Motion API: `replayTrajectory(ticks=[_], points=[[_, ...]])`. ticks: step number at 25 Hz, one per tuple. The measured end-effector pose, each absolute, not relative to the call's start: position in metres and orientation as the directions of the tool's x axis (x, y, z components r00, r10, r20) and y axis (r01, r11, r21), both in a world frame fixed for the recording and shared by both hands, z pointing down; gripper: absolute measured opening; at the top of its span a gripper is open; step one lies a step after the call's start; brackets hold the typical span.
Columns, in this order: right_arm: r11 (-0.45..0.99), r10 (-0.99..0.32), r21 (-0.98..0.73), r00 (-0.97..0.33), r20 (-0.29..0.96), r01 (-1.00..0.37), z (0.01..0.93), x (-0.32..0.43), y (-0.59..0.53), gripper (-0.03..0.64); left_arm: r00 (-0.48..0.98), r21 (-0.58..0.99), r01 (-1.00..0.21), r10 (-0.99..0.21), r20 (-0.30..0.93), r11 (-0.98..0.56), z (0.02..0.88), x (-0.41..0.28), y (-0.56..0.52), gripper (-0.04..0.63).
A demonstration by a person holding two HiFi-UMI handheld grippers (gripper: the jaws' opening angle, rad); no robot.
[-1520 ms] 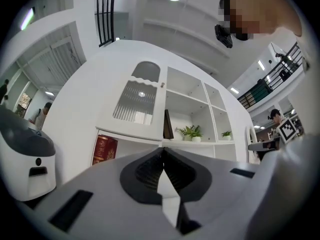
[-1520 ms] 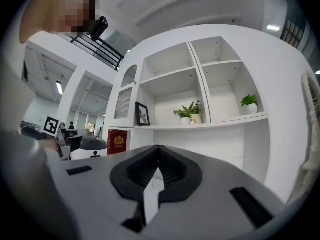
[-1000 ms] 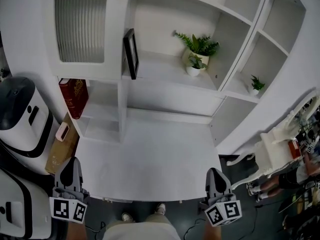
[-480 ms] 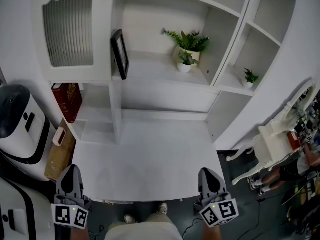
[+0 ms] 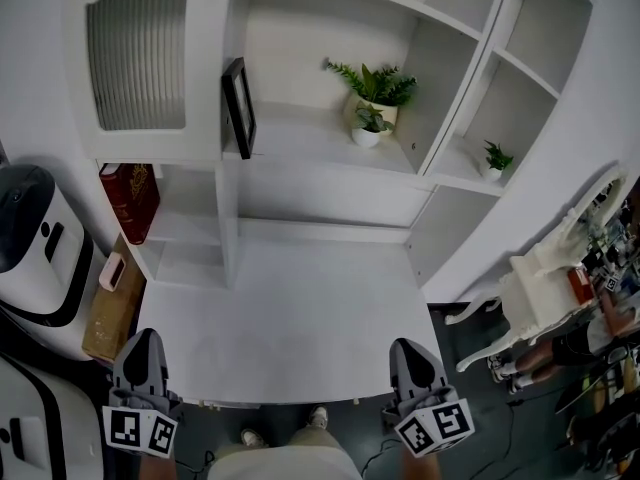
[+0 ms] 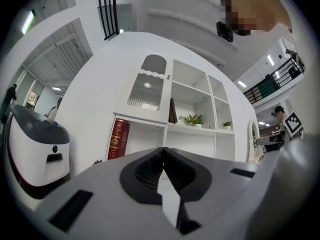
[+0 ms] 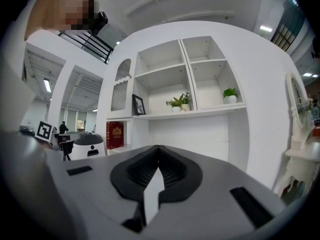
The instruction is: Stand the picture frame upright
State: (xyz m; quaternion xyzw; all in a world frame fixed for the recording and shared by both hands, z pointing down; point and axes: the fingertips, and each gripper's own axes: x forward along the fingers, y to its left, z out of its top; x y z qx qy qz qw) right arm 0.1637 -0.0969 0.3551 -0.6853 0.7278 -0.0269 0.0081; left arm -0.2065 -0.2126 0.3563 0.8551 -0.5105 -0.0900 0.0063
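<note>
A white worktop (image 5: pixel 300 318) ran below a white shelf unit (image 5: pixel 430 203). On its middle shelf (image 5: pixel 300 148) a black picture frame (image 5: pixel 238 108) stood upright at the left end, and two potted plants (image 5: pixel 378 93) sat further right. A red book (image 5: pixel 128 198) stood in the lower left compartment, and a small plant (image 5: pixel 492 158) in the right one.

Your view has swung a little, so the shelf (image 5: pixel 320 158) has slid toward the left of the view. The picture frame (image 5: pixel 238 106) in the upper middle now sits further left, and so do the 2 plants (image 5: pixel 378 86) beside it and the red book (image 5: pixel 128 200) at the left. Your right gripper (image 5: pixel 405 348) at the bottom right has also edged left.
</note>
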Motion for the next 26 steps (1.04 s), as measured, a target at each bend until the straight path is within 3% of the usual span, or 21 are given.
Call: replayTrajectory(ticks=[26], points=[[0.105,-0.993,-0.061,-0.108,0.04,-0.993,0.3631,0.1617,-0.1042,0.009,0.411,0.123,-0.894,-0.898,-0.158,-0.431,0.3597,-0.2081,-0.2187,0.017]])
